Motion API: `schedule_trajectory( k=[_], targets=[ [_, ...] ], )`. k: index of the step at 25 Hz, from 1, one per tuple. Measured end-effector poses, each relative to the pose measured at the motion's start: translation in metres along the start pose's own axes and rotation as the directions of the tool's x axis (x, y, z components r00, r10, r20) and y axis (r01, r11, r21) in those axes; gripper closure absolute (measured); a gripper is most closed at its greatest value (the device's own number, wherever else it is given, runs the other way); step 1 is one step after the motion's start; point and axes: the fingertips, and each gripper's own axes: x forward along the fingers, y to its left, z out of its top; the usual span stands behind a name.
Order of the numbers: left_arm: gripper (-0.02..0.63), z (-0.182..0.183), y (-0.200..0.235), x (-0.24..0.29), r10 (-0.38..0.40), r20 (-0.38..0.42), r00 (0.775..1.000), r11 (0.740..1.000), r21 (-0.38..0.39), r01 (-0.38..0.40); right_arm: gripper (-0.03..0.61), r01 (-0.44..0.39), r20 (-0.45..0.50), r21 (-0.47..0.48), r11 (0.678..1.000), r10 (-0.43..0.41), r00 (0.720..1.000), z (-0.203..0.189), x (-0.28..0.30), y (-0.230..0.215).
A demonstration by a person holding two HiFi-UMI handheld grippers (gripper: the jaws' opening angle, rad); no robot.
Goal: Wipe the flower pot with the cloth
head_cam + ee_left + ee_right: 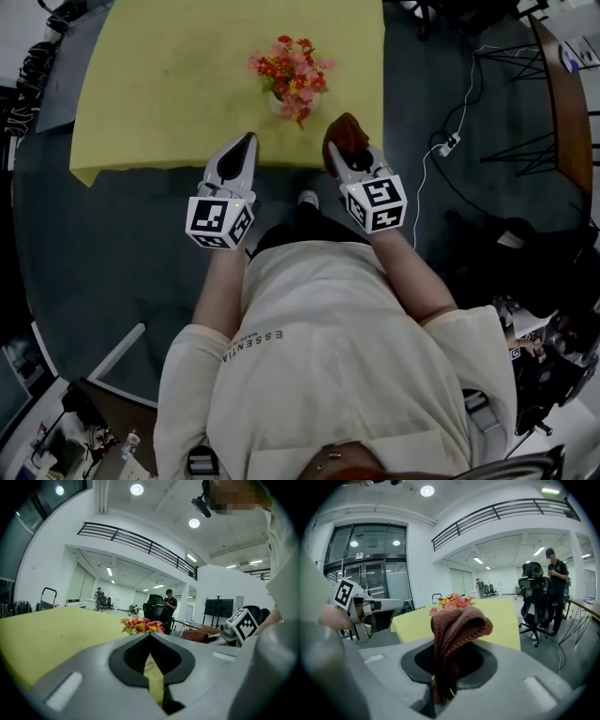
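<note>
In the head view we see the pot (280, 103) with its red and orange flowers (291, 70) standing on the yellow table (159, 84), near the table's front edge. Both grippers hang just short of that edge, side by side and well apart. The left gripper (247, 141) has its jaws together and empty. The right gripper (341, 129) holds the brown cloth (351, 136), which is just in front of the pot and to its right, not touching it.

In the left gripper view we look along closed jaws with nothing between them. The flowers (140, 624) rise just over the jaw tips, and the pot itself is hidden behind them. The right gripper's marker cube (244, 624) shows at the right.

In the right gripper view the jaws are clamped on the cloth (459, 627), which stands up between them and folds over at the top. The flowers (452, 602) peek out right behind it on the table (504, 620). The left gripper (370, 606) shows at the left.
</note>
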Motion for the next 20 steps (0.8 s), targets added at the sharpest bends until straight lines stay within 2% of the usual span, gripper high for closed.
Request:
schedule_trajectory(
  k=[5, 10, 16, 20],
  targets=[
    [0.598, -0.029, 0.014, 0.026, 0.011, -0.077, 0.997, 1.0, -0.009, -0.012, 0.52, -0.057, -0.111, 0.027, 0.998, 0.06, 0.992, -0.023, 0.039, -0.02],
    [0.598, -0.051, 0.031, 0.048, 0.016, -0.156, 0.988, 0.999, -0.027, -0.02, 0.52, -0.181, -0.197, 0.082, 0.98, 0.194, 0.961, -0.038, 0.069, 0.003],
    [0.598, -0.062, 0.04, 0.082, -0.075, -0.217, 0.973, 0.997, -0.048, 0.066, 0.52, -0.274, -0.258, 0.098, 0.957, 0.29, 0.921, -0.044, 0.104, 0.031],
    [0.598, -0.074, 0.042, 0.1, -0.135, -0.263, 0.955, 0.991, -0.059, 0.124, 0.52, -0.369, -0.281, 0.122, 0.921, 0.389, 0.877, -0.047, 0.12, 0.058]
  ],
)
